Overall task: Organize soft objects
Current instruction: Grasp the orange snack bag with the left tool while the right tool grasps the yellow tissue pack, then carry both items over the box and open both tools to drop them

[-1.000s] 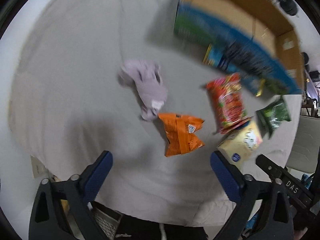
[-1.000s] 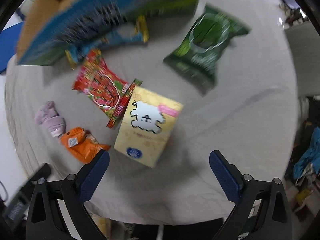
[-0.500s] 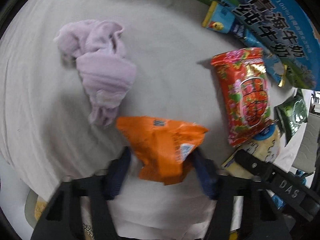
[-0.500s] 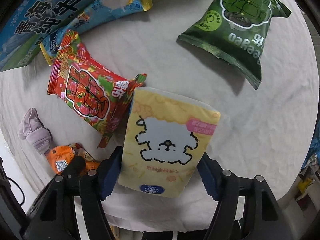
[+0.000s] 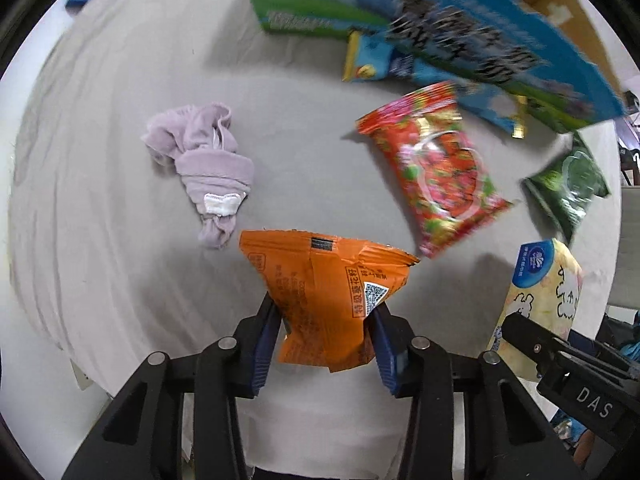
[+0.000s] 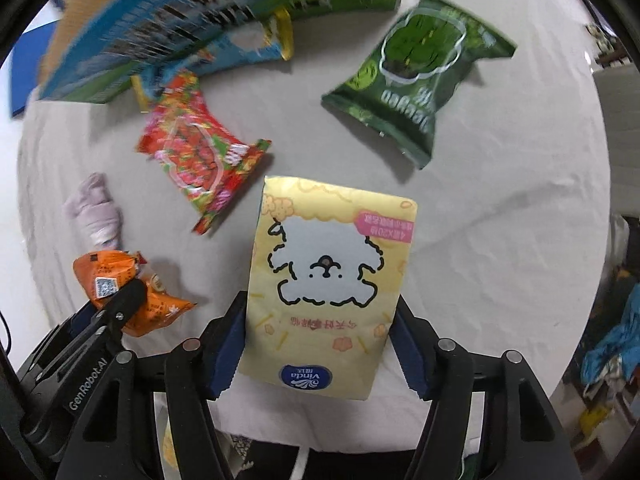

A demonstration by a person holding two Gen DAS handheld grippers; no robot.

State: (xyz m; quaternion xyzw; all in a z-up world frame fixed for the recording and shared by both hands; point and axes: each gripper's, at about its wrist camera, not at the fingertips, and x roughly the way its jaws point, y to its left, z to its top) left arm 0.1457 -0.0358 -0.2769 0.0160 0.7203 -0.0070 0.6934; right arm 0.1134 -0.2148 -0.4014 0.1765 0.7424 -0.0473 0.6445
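My left gripper (image 5: 326,316) is shut on an orange snack packet (image 5: 324,288) and holds it above the grey cloth; the packet also shows in the right wrist view (image 6: 120,288). My right gripper (image 6: 320,332) is shut on a yellow tissue pack with a white dog drawing (image 6: 328,280), lifted off the cloth; the pack also shows in the left wrist view (image 5: 540,296). A crumpled lilac cloth (image 5: 208,164) lies on the table left of the orange packet.
A red snack bag (image 5: 436,168), a green snack bag (image 6: 416,80) and a blue-and-yellow bag (image 5: 384,64) lie on the grey tablecloth (image 5: 120,80). An open cardboard box with blue and green printed sides (image 5: 440,28) stands at the far edge.
Both grippers went from open above the table to closed: the left closed on the orange packet, the right on the tissue pack. Both items are now lifted off the cloth.
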